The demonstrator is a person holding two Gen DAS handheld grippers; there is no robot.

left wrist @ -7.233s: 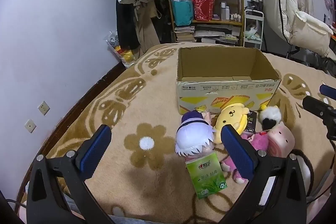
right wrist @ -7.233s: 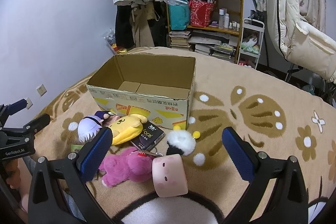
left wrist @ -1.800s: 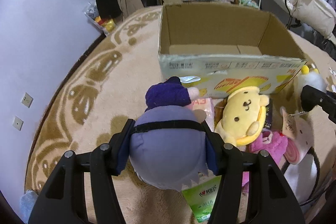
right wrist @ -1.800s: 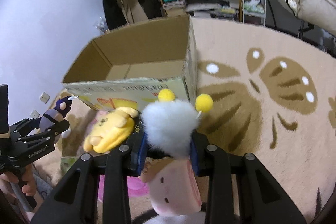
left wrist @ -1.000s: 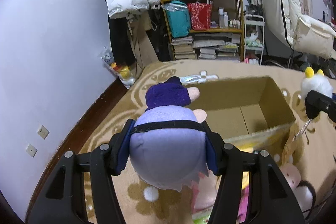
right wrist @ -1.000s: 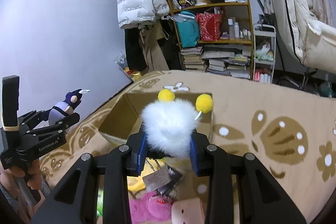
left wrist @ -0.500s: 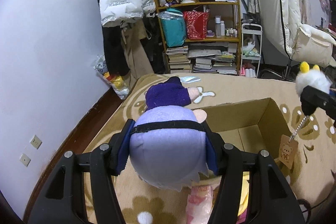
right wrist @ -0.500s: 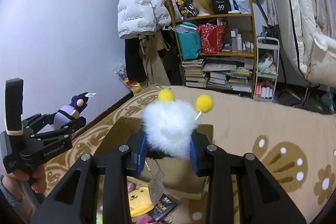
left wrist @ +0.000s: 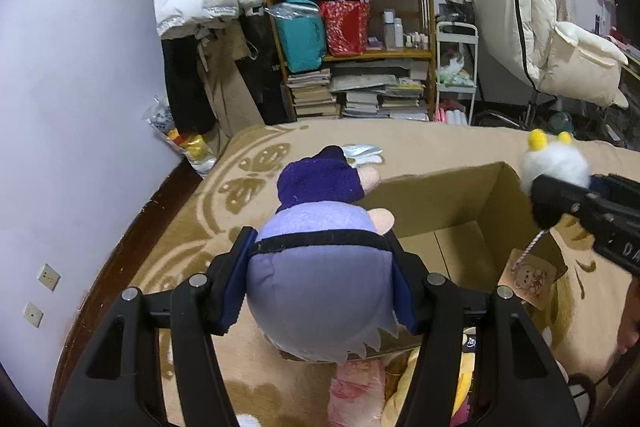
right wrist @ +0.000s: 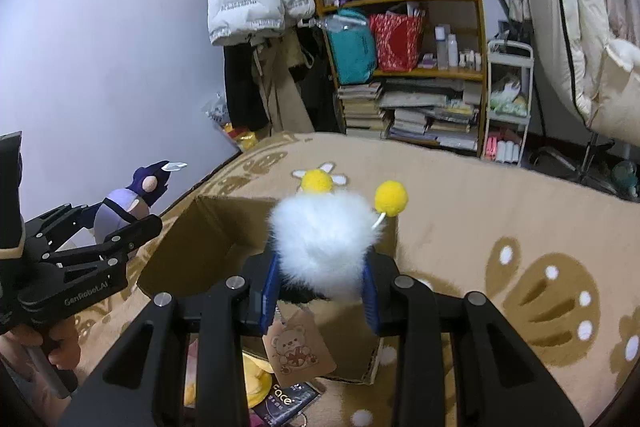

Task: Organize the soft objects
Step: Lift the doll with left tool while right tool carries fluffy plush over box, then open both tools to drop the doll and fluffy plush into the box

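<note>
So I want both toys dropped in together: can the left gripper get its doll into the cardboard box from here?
Probably yes. The left gripper holds the doll at the box's open top, nothing blocks it, and the right gripper's fluffy toy is off to the side.

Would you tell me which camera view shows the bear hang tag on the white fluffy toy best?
The right wrist view: the bear hang tag hangs close below the white fluffy toy, its bear print facing the camera. The left wrist view shows the tag smaller, at the right, dangling by its string in front of the cardboard box.
</note>
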